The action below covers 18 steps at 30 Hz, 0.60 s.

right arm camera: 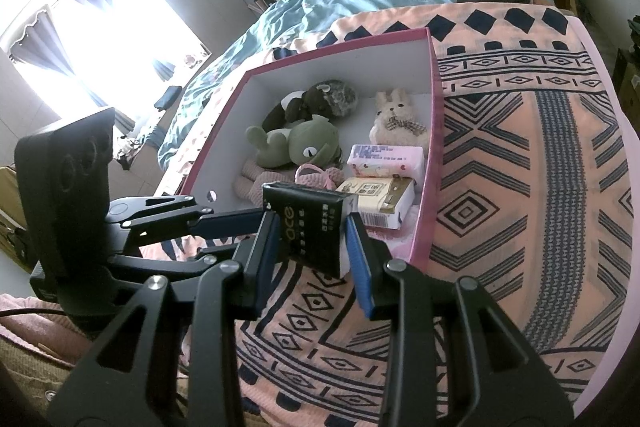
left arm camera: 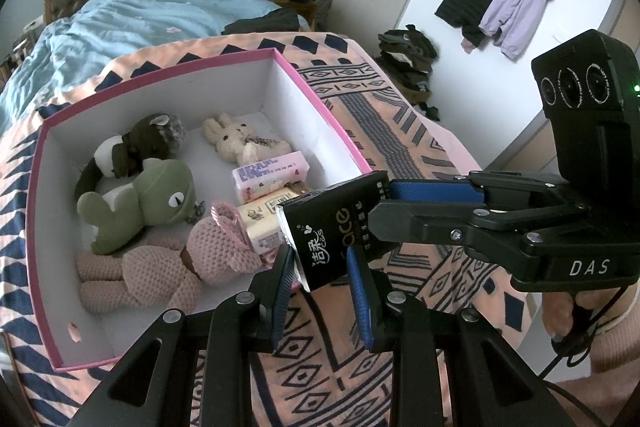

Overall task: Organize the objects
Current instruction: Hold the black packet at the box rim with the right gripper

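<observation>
On the patterned blanket, both grippers, left and right, clamp one black tissue pack at the pink box's near corner; inside, four plush toys, two packs.

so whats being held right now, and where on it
The black tissue pack, gripped by both: the left gripper at its lower end, the right gripper across its sides.

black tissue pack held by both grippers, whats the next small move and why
Probably ease the black tissue pack over the pink-rimmed box's wall into the corner beside the beige pack: both the left gripper and the right gripper clamp it there.
</observation>
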Tool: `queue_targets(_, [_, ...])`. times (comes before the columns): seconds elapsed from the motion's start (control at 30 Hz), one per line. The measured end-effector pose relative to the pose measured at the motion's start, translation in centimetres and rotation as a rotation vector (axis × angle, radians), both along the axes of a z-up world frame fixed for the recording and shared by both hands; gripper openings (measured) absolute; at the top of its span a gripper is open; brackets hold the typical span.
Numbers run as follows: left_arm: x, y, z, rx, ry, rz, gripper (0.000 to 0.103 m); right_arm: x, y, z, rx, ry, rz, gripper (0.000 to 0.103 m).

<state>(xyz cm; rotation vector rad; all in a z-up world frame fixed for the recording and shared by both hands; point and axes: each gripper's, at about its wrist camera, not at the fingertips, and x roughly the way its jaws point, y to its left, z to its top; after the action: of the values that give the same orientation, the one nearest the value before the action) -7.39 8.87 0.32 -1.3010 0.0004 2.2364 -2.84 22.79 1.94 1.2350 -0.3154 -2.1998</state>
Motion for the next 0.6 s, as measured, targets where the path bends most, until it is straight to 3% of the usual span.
queue_targets(0.6, [-0.73, -0.18, -0.07, 0.002, -0.004, 0.002, 0.027, -0.22, 0.03, -0.01, -0.001, 0.0, -0.001, 0.037])
